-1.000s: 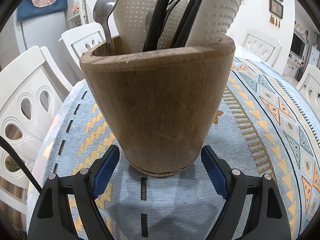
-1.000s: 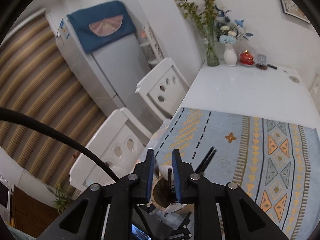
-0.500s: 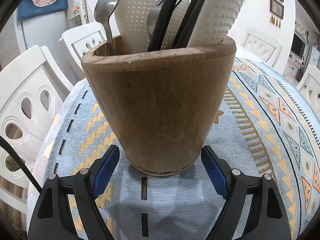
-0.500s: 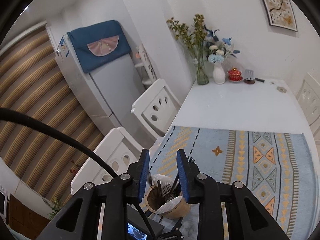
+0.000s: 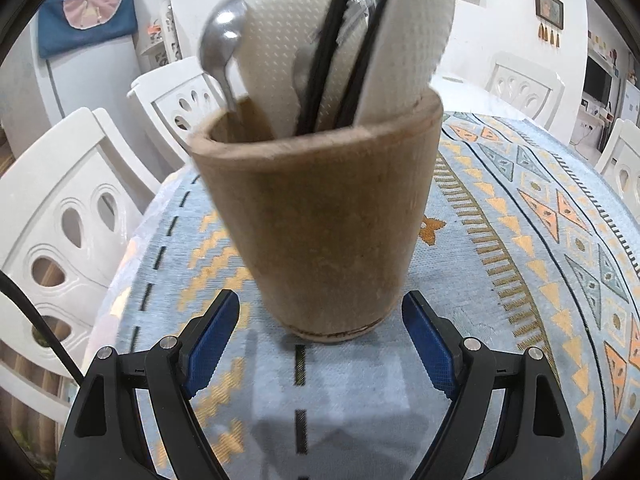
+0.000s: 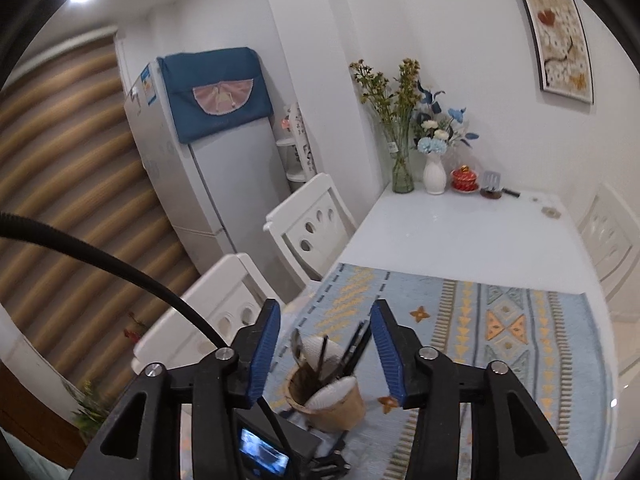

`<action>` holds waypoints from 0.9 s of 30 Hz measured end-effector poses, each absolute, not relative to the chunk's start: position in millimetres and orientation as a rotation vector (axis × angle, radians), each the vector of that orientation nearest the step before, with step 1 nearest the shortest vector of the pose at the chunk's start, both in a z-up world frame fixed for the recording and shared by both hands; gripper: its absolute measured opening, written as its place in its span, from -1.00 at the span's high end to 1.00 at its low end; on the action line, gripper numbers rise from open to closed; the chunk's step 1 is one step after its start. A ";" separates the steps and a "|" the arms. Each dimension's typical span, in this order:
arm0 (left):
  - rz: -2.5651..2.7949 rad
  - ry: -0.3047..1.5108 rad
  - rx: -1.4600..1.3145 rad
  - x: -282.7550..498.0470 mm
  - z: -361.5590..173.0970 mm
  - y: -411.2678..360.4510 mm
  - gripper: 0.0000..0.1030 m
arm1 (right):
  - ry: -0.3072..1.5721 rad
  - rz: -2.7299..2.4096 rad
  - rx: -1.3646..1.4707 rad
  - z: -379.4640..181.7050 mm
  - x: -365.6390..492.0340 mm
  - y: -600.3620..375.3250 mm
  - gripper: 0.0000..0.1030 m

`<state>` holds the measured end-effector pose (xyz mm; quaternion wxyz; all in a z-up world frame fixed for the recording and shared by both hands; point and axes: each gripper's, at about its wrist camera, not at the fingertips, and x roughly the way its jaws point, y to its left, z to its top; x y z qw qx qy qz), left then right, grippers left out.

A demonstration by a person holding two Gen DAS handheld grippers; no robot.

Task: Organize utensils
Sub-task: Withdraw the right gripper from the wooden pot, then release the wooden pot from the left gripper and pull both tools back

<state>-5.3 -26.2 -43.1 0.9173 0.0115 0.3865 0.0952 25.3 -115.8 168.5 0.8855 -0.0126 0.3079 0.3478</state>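
A brown wooden utensil holder [image 5: 328,216] stands on the patterned blue cloth [image 5: 520,240]. It holds a metal spoon [image 5: 222,48], black chopsticks [image 5: 332,52], a fork and two white dotted utensils [image 5: 280,52]. My left gripper [image 5: 320,320] is open and empty, its blue pads just in front of the holder's base, apart from it. My right gripper [image 6: 325,344] is open and empty, high above the holder [image 6: 332,396], looking down on it. The left gripper's camera body [image 6: 272,448] shows below.
White chairs [image 5: 64,216] stand at the table's left side and another [image 5: 524,88] beyond it. The far white tabletop [image 6: 460,240] carries flower vases [image 6: 434,172] and a red jar [image 6: 464,178]. A fridge [image 6: 208,168] stands by the wall.
My right gripper has opened and risen well above the holder. My left gripper has drawn back a little from the holder, which looks smaller and blurred.
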 end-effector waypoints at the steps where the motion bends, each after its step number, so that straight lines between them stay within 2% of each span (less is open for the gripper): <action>1: 0.197 0.789 0.026 -8.2 -39.9 -25.4 -0.62 | 0.642 0.715 -0.043 165.7 20.8 -115.8 0.06; 9: 0.206 0.735 0.050 -37.7 5.4 -15.2 -0.63 | 0.660 0.648 -0.113 147.0 2.5 -119.1 0.06; 17: 0.289 0.692 0.073 -66.0 50.5 -9.2 -0.80 | 0.701 0.625 -0.081 139.8 -10.3 -127.3 -0.02; 20: 0.281 0.662 0.074 -76.1 69.5 -7.9 -0.81 | 0.717 0.589 -0.075 136.1 -15.5 -131.7 -0.02; 24: 0.321 0.601 0.103 -93.8 92.2 -19.2 -0.81 | 0.648 0.533 -0.160 137.7 -27.8 -136.9 -0.02; 26: 0.341 0.578 0.102 -102.9 102.3 -27.3 -0.81 | 0.600 0.510 -0.234 140.0 -35.7 -137.9 0.03; 27: 0.349 0.573 0.097 -106.4 105.3 -31.4 -0.81 | 0.582 0.508 -0.258 141.3 -40.0 -139.2 0.19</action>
